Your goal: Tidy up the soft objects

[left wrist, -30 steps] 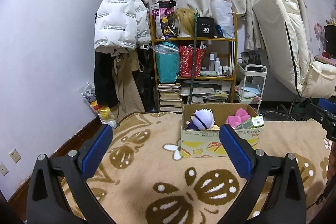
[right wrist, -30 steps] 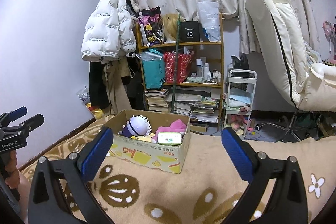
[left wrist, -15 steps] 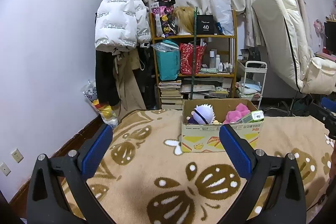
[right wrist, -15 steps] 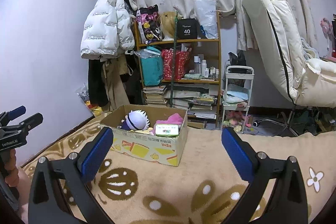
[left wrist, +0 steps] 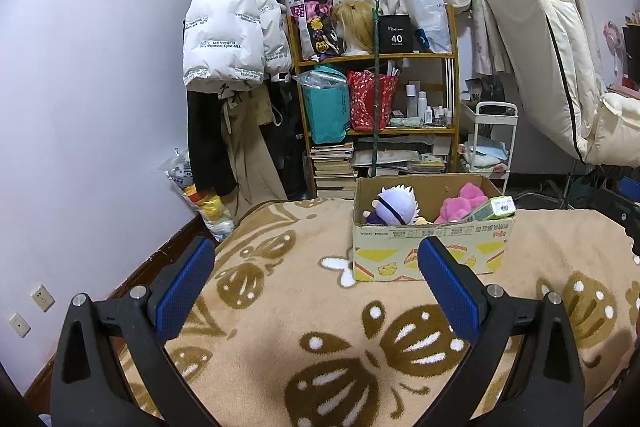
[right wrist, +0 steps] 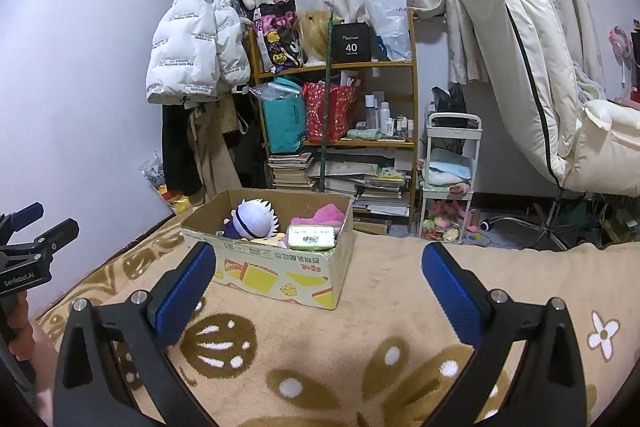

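A cardboard box (left wrist: pixel 428 255) stands on the tan patterned blanket (left wrist: pixel 280 327); it also shows in the right wrist view (right wrist: pixel 276 277). In it lie a white-haired plush doll (left wrist: pixel 394 205) (right wrist: pixel 254 217), a pink plush (left wrist: pixel 464 201) (right wrist: pixel 326 215) and a green tissue pack (left wrist: pixel 494 207) (right wrist: pixel 312 237). My left gripper (left wrist: pixel 314 281) is open and empty, well short of the box. My right gripper (right wrist: pixel 318 285) is open and empty, just in front of the box. The left gripper's body shows at the left edge of the right wrist view (right wrist: pixel 28 255).
A wooden shelf (left wrist: pixel 376 123) with bags, books and bottles stands behind the box. A white puffer jacket (left wrist: pixel 232 35) hangs on the left. A small white cart (right wrist: pixel 450 179) and a cream recliner chair (right wrist: pixel 532 75) are on the right.
Both grippers have pulled back from the box and lifted slightly; the box looks smaller and farther in both views. Both stay open and empty.
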The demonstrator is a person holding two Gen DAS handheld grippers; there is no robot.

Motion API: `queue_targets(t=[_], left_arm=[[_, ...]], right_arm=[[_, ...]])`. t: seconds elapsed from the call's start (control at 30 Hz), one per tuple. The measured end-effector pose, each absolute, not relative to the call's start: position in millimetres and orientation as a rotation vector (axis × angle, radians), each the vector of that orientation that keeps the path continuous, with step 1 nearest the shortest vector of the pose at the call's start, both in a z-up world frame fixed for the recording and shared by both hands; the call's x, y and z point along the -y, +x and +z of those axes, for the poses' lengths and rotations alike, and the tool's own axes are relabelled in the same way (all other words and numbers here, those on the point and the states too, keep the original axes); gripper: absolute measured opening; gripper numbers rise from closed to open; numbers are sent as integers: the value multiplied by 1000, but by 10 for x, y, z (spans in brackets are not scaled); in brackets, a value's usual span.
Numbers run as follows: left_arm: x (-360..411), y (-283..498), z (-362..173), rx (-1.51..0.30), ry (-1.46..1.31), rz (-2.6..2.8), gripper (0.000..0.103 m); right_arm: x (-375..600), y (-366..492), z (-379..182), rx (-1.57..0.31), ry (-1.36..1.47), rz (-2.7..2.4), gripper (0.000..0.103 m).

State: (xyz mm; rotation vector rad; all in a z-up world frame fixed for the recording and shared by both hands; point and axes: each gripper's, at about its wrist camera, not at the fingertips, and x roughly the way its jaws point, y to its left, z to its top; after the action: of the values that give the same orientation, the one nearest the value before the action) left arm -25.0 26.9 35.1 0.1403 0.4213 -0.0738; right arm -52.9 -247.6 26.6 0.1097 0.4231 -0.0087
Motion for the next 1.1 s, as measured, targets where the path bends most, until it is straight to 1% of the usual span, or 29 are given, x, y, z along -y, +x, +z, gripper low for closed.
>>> queue_targets(t=[0.23,1.1], left_arm=[[-256,-228,274,-424,160,-61,100],[-262,-211,247,-428,160,-62,100]], right_arm=[[2478,-520,253,-424,109,-7,103],[2502,-503,237,-425,106,-9,103]])
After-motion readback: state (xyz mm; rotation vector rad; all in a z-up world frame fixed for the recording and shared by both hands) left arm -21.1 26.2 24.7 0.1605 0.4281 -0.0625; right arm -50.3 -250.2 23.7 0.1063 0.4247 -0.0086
